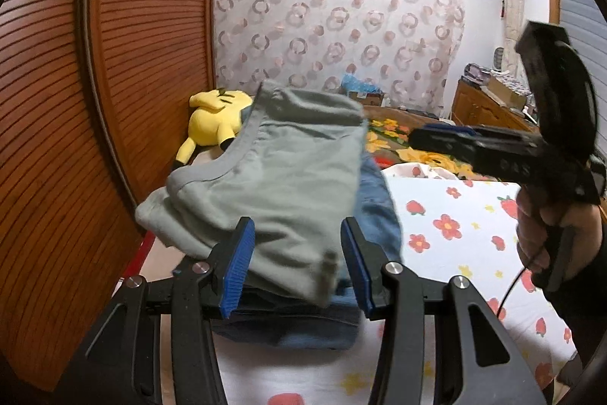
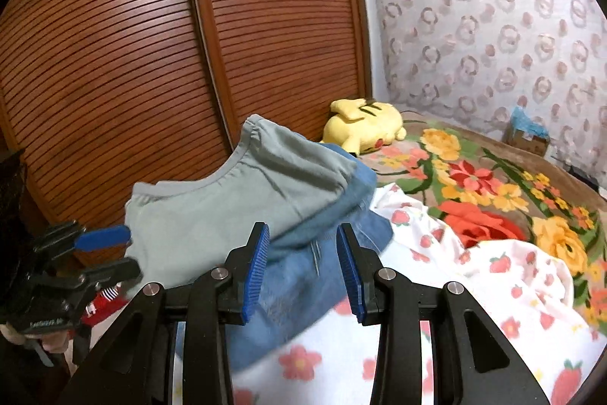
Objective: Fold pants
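Observation:
Folded grey-green pants [image 1: 273, 177] lie on top of folded blue jeans [image 1: 375, 215] in a stack on the bed. My left gripper [image 1: 299, 268] is open, its blue pads on either side of the near edge of the stack, gripping nothing. It also shows at the left of the right wrist view [image 2: 106, 253]. My right gripper [image 2: 303, 272] is open over the jeans [image 2: 303, 276], with the grey-green pants [image 2: 227, 204] just beyond. The right gripper appears at the right of the left wrist view [image 1: 436, 133], held in a hand, apart from the stack.
The bed has a white strawberry-print sheet [image 1: 455, 234] and a flowered blanket [image 2: 493, 185]. A yellow plush toy [image 2: 364, 128] lies by the louvred wooden wardrobe doors [image 2: 189, 63]. A cardboard box [image 2: 527, 135] sits by the curtain. A wooden dresser [image 1: 485, 109] stands far right.

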`<action>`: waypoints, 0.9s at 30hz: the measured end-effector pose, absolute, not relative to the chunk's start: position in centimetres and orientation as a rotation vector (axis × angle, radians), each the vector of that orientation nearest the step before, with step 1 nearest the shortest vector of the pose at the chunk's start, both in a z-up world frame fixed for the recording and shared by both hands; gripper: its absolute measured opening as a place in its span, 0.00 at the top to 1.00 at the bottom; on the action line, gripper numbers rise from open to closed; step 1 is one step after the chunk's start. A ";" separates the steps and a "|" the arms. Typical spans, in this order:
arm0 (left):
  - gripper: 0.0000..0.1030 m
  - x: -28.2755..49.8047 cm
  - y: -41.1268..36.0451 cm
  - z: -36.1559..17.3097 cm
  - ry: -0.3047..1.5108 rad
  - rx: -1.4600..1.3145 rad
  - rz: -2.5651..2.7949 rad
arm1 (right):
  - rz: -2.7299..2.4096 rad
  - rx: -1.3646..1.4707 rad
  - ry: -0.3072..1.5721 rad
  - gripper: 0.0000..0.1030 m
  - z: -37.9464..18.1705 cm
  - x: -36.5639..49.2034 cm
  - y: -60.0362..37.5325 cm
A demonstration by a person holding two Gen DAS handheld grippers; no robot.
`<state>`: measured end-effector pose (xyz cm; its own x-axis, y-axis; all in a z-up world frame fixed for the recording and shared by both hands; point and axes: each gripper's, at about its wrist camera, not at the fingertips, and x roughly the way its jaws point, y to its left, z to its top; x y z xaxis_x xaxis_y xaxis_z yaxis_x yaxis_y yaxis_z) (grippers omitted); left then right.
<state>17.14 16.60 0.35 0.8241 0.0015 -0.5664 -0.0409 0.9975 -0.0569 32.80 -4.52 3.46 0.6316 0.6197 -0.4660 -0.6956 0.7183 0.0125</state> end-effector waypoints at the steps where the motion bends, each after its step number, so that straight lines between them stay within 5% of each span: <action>1: 0.53 17.0 16.1 0.5 0.596 -0.062 0.016 | 0.746 -0.171 0.458 0.62 3.5 31.9 -5.2; 11: 0.52 15.0 10.5 2.3 0.524 0.001 -0.083 | 0.630 -0.112 0.405 0.62 3.8 23.1 -12.0; 17: 0.25 13.6 7.6 3.4 0.474 0.037 -0.137 | 0.577 -0.092 0.379 0.62 3.6 18.9 -14.5; 27: 0.17 10.8 5.0 5.9 0.382 0.059 -0.173 | 0.512 -0.060 0.315 0.55 3.7 12.7 -17.4</action>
<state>10.81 4.99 5.95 0.9134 -0.1573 -0.3754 0.1794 0.9835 0.0243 12.70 -17.36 3.70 0.8248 0.4719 -0.3115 -0.4902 0.8713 0.0219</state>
